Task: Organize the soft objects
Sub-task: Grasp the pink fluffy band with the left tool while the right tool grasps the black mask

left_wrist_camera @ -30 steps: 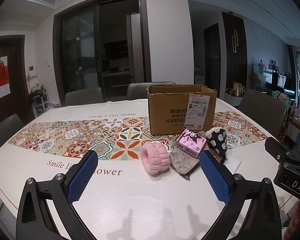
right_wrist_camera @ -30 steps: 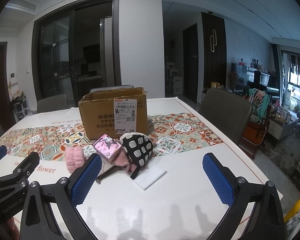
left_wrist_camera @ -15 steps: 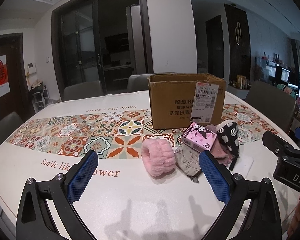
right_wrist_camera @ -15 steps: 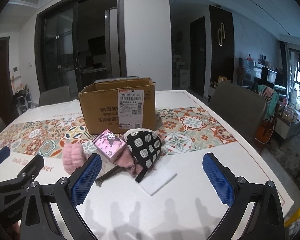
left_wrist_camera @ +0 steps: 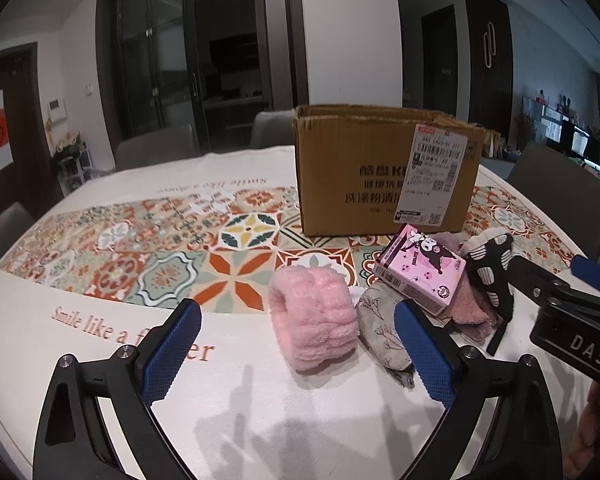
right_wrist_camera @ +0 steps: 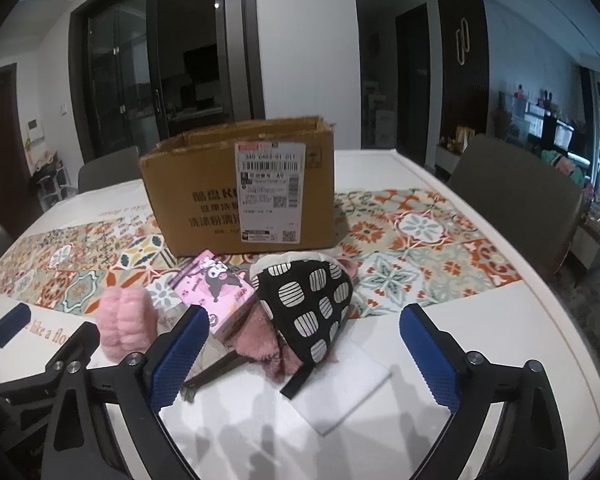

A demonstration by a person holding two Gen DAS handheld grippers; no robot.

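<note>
From the left wrist view, the left gripper hangs low over the white table with its blue-padded jaws spread wide and nothing between them; the fluffy pink band lies on the table ahead, framed in the gap nearer the right finger. Just right of the band, touching it or nearly so, lies a grey printed cloth, partly behind the right pad. A pink tissue pack with a cartoon figure rests tilted on the pile, over a dusty-pink fuzzy cloth, and a black pouch with white patches leans at the far right of the heap. Behind them stands an open cardboard box on the patterned tile runner. The right gripper enters from the right edge, beside the pouch. From the right wrist view, the right gripper likewise stands wide apart and empty above the table; the black pouch sits in the gap, atop the fuzzy cloth, with a flat white sheet under its near edge. The tissue pack lies left of the pouch, the pink band further left, the box behind, and the left gripper shows at the left edge
</note>
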